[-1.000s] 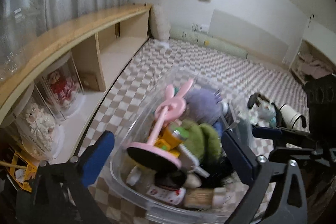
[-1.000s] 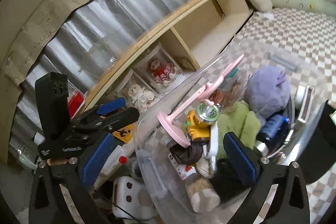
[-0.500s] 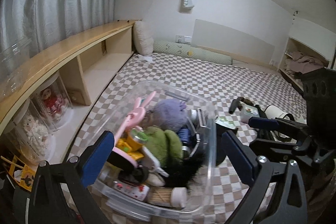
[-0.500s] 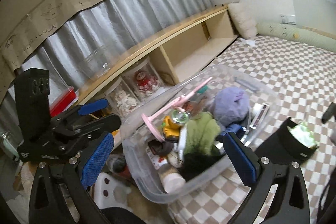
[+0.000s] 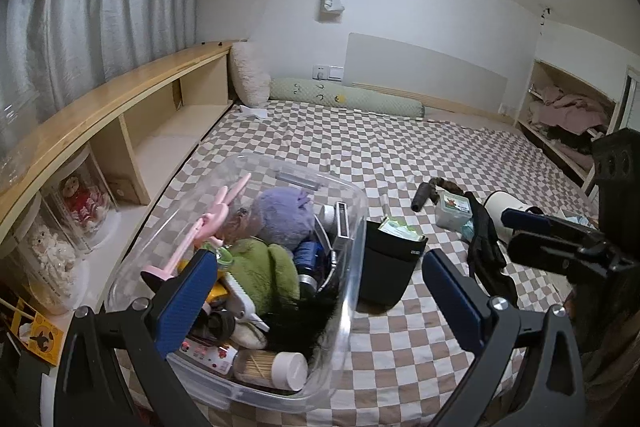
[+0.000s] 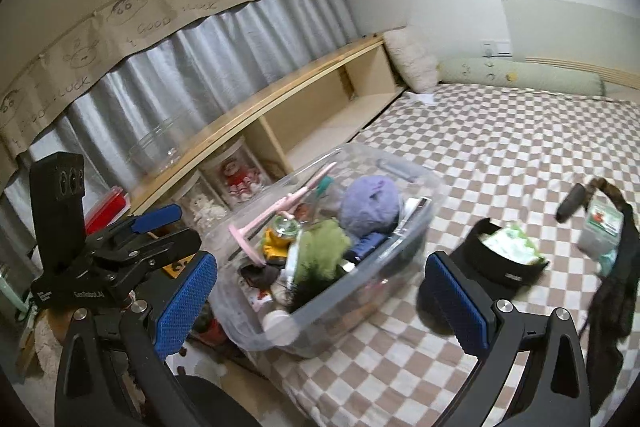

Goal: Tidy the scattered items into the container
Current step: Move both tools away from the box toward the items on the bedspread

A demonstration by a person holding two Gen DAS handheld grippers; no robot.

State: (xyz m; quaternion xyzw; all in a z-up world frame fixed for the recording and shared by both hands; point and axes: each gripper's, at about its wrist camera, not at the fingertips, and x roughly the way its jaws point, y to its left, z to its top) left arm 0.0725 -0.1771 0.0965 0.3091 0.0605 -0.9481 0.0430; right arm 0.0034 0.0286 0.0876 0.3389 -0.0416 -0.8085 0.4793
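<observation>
A clear plastic bin [image 5: 354, 227] [image 6: 416, 247] stands on the checkered bed, near its left edge. It holds a purple plush [image 5: 282, 215], a green plush [image 5: 268, 267], a pink rabbit stand [image 5: 208, 227] and a toothpick bottle [image 5: 272, 367]. On the bed to its right lie a black pouch [image 5: 386, 267] [image 6: 504, 267] with a green pack, a small labelled box [image 5: 452, 211] [image 6: 600, 227], a black glove [image 5: 486, 251] and a white cup [image 5: 504, 211]. My left gripper [image 5: 320, 299] hangs open above the bin's near end. My right gripper [image 6: 322, 303] is open too, with nothing held.
A wooden shelf [image 5: 120, 99] runs along the bed's left side, with doll jars [image 5: 80, 199] beneath it. A white pillow [image 5: 248, 79] and a green bolster [image 5: 344, 99] lie at the headboard. A side shelf with clothes [image 5: 568, 111] stands at the far right.
Both grippers have drawn back and up from the bin, which now looks smaller and lower. More of the bed and the scattered items has come into view.
</observation>
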